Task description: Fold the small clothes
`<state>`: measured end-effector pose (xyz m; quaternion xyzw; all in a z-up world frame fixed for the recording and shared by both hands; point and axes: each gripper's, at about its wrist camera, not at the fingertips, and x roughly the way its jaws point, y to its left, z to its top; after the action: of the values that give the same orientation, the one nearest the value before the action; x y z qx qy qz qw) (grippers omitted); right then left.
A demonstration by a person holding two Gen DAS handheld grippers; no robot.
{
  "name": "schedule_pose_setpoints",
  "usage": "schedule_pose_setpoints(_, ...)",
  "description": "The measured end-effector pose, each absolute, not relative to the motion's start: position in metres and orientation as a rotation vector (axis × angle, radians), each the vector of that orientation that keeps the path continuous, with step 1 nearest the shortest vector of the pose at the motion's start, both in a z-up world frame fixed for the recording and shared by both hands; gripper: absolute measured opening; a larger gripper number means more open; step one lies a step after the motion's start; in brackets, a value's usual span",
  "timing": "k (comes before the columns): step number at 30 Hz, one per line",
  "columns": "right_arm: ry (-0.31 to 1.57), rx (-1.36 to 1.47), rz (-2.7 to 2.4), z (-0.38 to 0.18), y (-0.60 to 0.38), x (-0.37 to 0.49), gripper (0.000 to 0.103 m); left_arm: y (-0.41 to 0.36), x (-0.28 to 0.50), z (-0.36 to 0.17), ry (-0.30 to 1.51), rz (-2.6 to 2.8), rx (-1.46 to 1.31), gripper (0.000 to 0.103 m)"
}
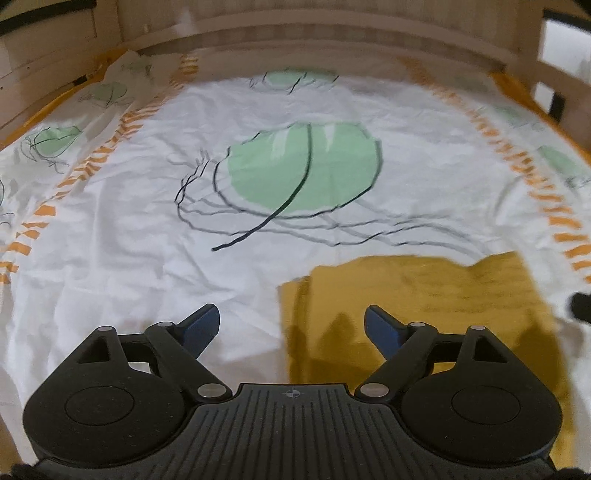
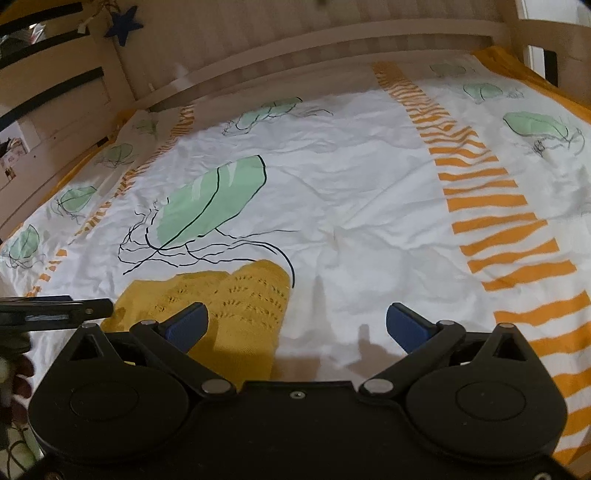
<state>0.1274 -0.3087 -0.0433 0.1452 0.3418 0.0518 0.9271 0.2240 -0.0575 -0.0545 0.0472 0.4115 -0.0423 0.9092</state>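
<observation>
A small mustard-yellow knitted garment (image 1: 424,314) lies flat on the bed cover, folded into a rough rectangle. In the left wrist view it lies ahead and to the right of my left gripper (image 1: 291,326), which is open and empty just above the garment's left edge. In the right wrist view the garment (image 2: 236,299) lies at lower left, under the left finger of my right gripper (image 2: 297,326). The right gripper is open and empty above the garment's right edge. The left gripper's black finger (image 2: 55,310) shows at the left edge of that view.
The white bed cover (image 1: 147,258) carries green leaf prints and orange striped bands (image 2: 491,206). A wooden bed frame (image 1: 332,33) with slats runs along the far side and both ends. A blue star (image 2: 123,24) hangs on the frame.
</observation>
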Motion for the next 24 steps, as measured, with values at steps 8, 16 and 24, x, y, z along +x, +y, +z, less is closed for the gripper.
schedule_pose_setpoints(8, 0.660, 0.227, 0.129, -0.039, -0.292, 0.132, 0.103, -0.036, 0.242, -0.090, 0.925, -0.043, 0.052, 0.103)
schedule_pose_setpoints(16, 0.775, 0.120, 0.071, -0.065, -0.281, 0.150, 0.103, -0.033, 0.237, -0.093, 0.906, -0.047, 0.013, 0.103)
schedule_pose_setpoints(24, 0.795, 0.101, 0.048, -0.075, -0.284, 0.147, 0.103, -0.030, 0.234, -0.084, 0.883, -0.043, -0.001, 0.102)
